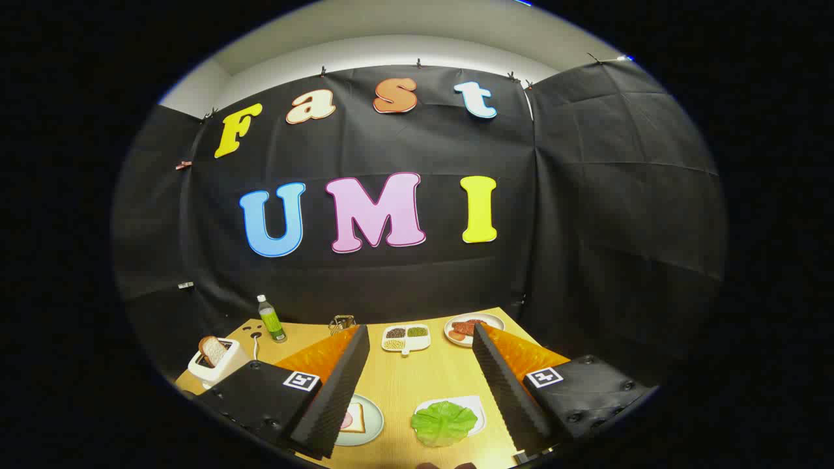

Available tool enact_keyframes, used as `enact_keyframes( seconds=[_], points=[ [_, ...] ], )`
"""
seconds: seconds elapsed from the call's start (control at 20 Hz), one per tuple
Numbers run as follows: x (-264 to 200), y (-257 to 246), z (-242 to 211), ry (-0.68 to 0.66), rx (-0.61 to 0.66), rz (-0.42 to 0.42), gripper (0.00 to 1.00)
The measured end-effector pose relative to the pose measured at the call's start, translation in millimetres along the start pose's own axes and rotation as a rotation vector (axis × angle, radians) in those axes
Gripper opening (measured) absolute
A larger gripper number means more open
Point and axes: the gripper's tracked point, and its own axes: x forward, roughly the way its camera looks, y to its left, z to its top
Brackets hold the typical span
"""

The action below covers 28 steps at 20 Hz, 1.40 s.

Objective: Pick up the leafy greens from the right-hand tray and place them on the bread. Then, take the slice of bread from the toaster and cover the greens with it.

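The leafy greens lie on a white tray on the wooden table, between my two fingers and nearer the right one. To their left a round plate holds a slice of bread with something pink on it, partly hidden by my left finger. A white toaster stands beyond the left finger with a slice of bread sticking out of its slot. My gripper is open, held above the table, with nothing between its fingers.
Farther back on the table are a green bottle, a small glass object, a divided white dish with grains, and a plate of reddish meat slices. Black cloth walls close the table's back and right sides.
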Motion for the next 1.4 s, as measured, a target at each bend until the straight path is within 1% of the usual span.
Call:
enact_keyframes(
  seconds=[0.2,0.85,1.15,1.4],
  points=[
    [7,6,-14,0.04,-0.004,0.019,0.99],
    [21,4,-39,0.129,0.01,0.008,0.99],
    [26,3,-65,0.207,0.003,0.01,0.99],
    [33,-3,-97,0.291,-0.018,0.003,0.99]
  ],
)
